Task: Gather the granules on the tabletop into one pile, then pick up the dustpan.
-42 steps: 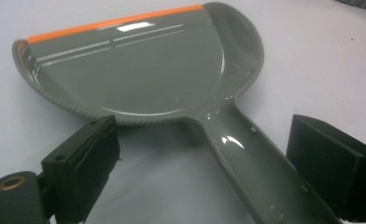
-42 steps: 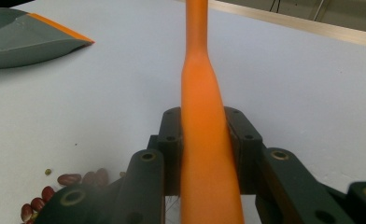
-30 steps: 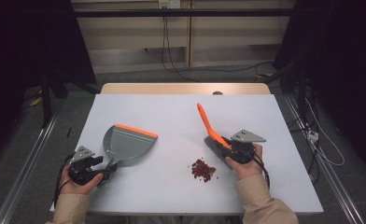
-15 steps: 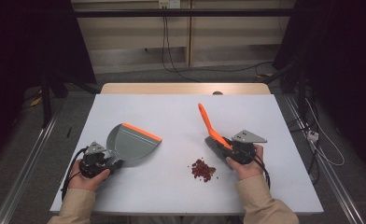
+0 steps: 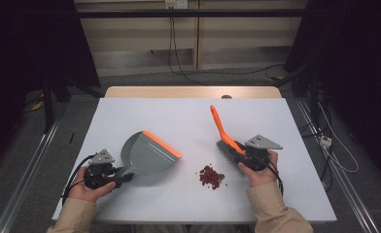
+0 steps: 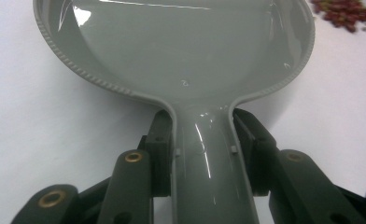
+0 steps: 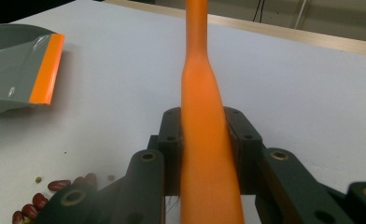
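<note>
We are gripping the grey dustpan (image 5: 147, 154) by its handle with our left gripper (image 5: 122, 175); its jaws have just been closing and are now pressing on both sides of the handle, as the left gripper view is showing (image 6: 202, 154). The dustpan is lying on the white worktop (image 5: 179, 121) at its near left, its orange lip (image 5: 162, 143) pointing toward the middle.

Our right gripper (image 5: 237, 151) is clamping fully on the orange brush (image 5: 221, 128), the handle rising away from us and tilting toward the far left. In the right gripper view the jaws are squeezing the handle (image 7: 204, 140) from both sides. The bristle end seems to be sitting just at the gripper, though it is too dark for us to be sure.

A small heap of red beans (image 5: 211, 176) is lying on the worktop between the two tools, near the brush and somewhat apart from the dustpan lip. Both our hands are resting low over the worktop's near edge.
</note>
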`<state>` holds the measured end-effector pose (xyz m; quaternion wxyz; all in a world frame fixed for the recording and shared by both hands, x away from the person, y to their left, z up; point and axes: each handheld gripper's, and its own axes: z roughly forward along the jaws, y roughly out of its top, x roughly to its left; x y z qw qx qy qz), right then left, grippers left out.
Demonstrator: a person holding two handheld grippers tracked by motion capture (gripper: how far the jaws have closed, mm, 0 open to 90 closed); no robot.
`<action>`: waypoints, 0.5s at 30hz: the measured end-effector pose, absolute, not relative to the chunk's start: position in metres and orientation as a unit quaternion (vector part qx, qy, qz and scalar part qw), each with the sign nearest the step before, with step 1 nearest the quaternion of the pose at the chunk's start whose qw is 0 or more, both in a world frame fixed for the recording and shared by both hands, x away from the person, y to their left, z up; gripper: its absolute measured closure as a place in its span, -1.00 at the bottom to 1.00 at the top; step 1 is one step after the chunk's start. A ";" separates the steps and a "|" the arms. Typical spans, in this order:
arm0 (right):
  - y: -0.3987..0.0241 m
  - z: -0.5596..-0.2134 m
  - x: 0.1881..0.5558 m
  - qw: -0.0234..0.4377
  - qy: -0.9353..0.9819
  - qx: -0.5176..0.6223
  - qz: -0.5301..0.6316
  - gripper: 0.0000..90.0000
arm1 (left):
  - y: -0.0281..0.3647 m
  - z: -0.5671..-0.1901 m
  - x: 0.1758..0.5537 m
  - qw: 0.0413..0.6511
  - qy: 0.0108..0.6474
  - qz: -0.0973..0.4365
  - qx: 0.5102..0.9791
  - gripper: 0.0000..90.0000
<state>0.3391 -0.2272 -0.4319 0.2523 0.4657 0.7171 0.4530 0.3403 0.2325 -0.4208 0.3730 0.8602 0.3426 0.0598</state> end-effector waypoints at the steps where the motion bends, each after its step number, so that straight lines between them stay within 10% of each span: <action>1: -0.227 -0.432 0.339 0.253 0.717 0.465 0.454 0.58 | 0.231 -0.421 0.339 0.377 0.337 0.058 0.861 0.39; 15: -0.227 -0.429 0.334 0.261 0.712 0.468 0.454 0.59 | 0.215 -0.413 0.325 0.370 0.277 0.027 0.887 0.39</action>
